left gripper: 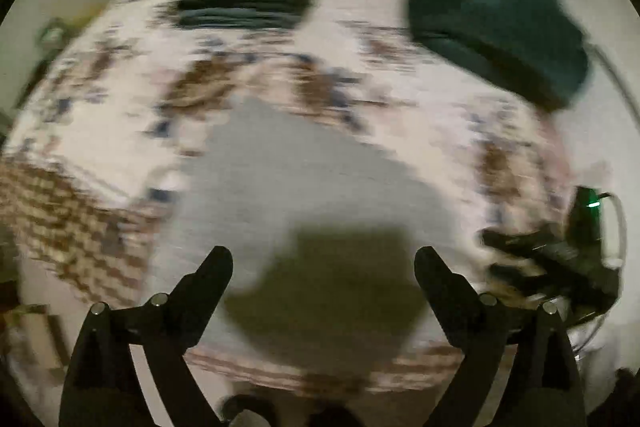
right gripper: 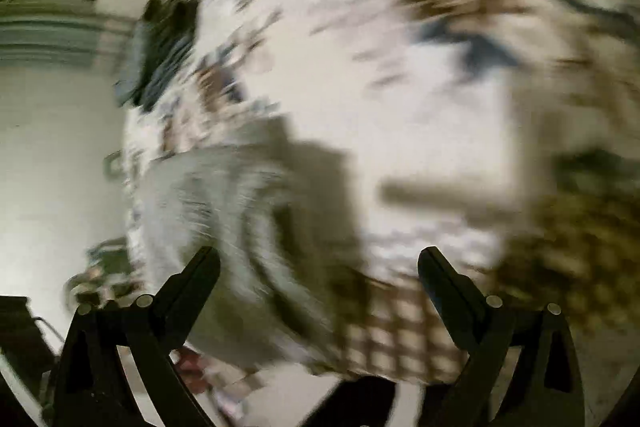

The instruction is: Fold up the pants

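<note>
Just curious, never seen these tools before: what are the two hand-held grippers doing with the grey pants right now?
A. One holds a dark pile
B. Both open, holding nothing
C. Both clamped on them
B: the left hand-held gripper and right hand-held gripper both show spread fingers, with the pants lying on the bed.

Both views are heavily smeared by motion blur, the patterned bedspread [left gripper: 120,131] reduced to streaks. Light is dim and yellowish; a dark soft shadow [left gripper: 332,291] falls ahead. Fisheye edges curve and blacken.
</note>
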A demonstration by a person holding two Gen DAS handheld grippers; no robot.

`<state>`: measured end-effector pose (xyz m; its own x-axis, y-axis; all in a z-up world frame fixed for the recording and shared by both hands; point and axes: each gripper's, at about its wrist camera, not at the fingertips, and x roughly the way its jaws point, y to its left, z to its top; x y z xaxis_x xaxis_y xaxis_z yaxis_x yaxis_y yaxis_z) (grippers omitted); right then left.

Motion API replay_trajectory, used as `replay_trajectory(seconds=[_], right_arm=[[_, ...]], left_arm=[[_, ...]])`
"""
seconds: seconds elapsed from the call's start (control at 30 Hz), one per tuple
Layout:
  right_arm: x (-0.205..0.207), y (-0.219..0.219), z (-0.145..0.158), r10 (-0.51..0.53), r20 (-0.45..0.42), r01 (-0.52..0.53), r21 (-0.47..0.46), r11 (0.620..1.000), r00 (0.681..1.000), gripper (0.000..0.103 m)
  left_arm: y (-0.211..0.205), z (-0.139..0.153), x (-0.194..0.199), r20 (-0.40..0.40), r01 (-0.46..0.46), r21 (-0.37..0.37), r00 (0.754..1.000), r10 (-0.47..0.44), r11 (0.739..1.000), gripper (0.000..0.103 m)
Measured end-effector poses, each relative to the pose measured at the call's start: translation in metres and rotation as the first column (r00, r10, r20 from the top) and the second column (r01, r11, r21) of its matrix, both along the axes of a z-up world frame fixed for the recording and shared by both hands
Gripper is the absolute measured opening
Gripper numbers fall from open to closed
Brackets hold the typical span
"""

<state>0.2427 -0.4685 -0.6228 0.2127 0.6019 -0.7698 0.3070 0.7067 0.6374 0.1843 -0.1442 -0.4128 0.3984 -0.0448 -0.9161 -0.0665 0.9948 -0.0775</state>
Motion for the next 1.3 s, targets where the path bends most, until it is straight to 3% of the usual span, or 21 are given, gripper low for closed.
replay_trajectory(seconds=[0.07,0.13,0.17,0.2,0.23,0.3,0.4,0.47,0.57,0.67,0.8,0.93,1.03,1.07,1.17,1.3], right_arm=[[0.019,0.015,-0.023,0.031,-0.032,-0.029,0.052,0.998,0.999,0.101],[0.029,0.027,-0.049,0.016,-0.094,0.001,0.179,0.984,0.995,0.099],[0.03,0.027,-0.054,-0.013,-0.09,0.034,0.234,0.972,0.996,0.079],[0.03,0.029,-0.052,-0.024,-0.091,0.044,0.224,0.974,0.996,0.047],[0.031,0.029,-0.046,-0.029,-0.075,0.043,0.198,0.979,0.997,0.036],[0.03,0.023,-0.025,-0.056,-0.004,0.056,0.171,0.984,0.998,0.029],[0.033,0.008,0.002,-0.115,0.06,0.106,0.135,0.985,0.992,0.028],[0.039,0.004,0.009,-0.102,0.089,0.1,0.03,0.995,0.991,0.028],[0.047,0.003,-0.009,-0.042,-0.001,0.042,-0.018,0.999,0.999,0.035],[0.032,-0.004,-0.008,-0.041,-0.038,0.04,-0.035,0.999,0.998,0.068],[-0.015,-0.025,-0.008,-0.129,-0.092,0.132,0.028,0.991,0.987,0.072],[-0.053,-0.018,-0.041,-0.151,-0.208,0.172,0.086,0.981,0.966,0.073],[-0.071,0.004,-0.078,-0.173,-0.299,0.251,0.244,0.937,0.938,0.073],[-0.075,0.009,-0.086,-0.198,-0.302,0.287,0.285,0.915,0.932,0.072],[-0.085,0.015,-0.085,-0.271,-0.277,0.352,0.302,0.886,0.922,0.013],[-0.101,0.014,-0.046,-0.299,-0.189,0.341,0.263,0.902,0.935,0.012]], left_arm=[[0.029,-0.012,0.008,-0.027,-0.047,0.066,0.998,0.049,0.997,0.093],[0.054,-0.025,0.018,-0.057,-0.081,0.098,0.995,0.087,0.992,0.093],[0.062,-0.03,0.021,-0.066,-0.091,0.1,0.993,0.097,0.991,0.093],[0.07,-0.035,0.025,-0.073,-0.098,0.093,0.992,0.105,0.991,0.093],[0.074,-0.039,0.029,-0.078,-0.104,0.092,0.991,0.112,0.99,0.093],[0.081,-0.047,0.034,-0.09,-0.113,0.076,0.989,0.12,0.991,0.093],[0.086,-0.057,0.04,-0.104,-0.131,0.05,0.985,0.136,0.99,0.093],[0.086,-0.066,0.045,-0.117,-0.137,0.044,0.983,0.142,0.99,0.093],[0.084,-0.079,0.048,-0.151,-0.145,0.031,0.977,0.148,0.989,0.093],[0.085,-0.08,0.046,-0.158,-0.158,0.018,0.975,0.159,0.987,0.093],[0.086,-0.074,0.041,-0.148,-0.157,0.015,0.976,0.157,0.987,0.093],[0.088,-0.078,0.036,-0.147,-0.154,0.006,0.977,0.153,0.988,0.093],[0.089,-0.085,0.035,-0.148,-0.152,0.011,0.977,0.152,0.988,0.093],[0.089,-0.086,0.034,-0.148,-0.154,0.011,0.977,0.154,0.988,0.093],[0.093,-0.09,0.034,-0.151,-0.159,0.006,0.976,0.158,0.987,0.093],[0.095,-0.09,0.033,-0.151,-0.146,-0.004,0.978,0.144,0.989,0.093]])
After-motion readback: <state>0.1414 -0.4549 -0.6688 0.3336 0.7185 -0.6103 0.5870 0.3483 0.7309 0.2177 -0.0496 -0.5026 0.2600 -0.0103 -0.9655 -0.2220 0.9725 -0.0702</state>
